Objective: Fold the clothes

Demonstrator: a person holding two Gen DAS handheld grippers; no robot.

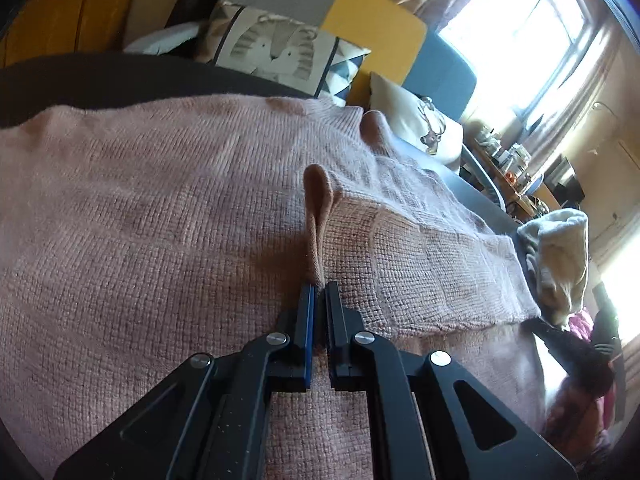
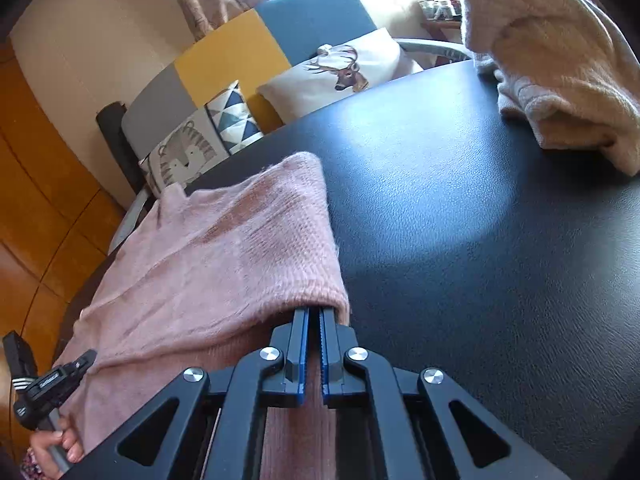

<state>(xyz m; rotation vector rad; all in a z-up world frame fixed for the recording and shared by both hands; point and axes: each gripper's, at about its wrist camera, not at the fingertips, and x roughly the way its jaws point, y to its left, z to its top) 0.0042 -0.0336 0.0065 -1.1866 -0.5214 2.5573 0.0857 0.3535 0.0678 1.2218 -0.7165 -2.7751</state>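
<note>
Mid-fold: the pink sweater lies partly doubled on the black table, both the left gripper and right gripper clamped on its knit; further folds remain.

No readable text, label, brand or number anywhere I look. Small pale marking on black handheld device at 8 o'clock of right wrist view: too blurred, can't read it. Cushions carry pictures only, no lettering. Left wrist view: nothing legible either.
</note>
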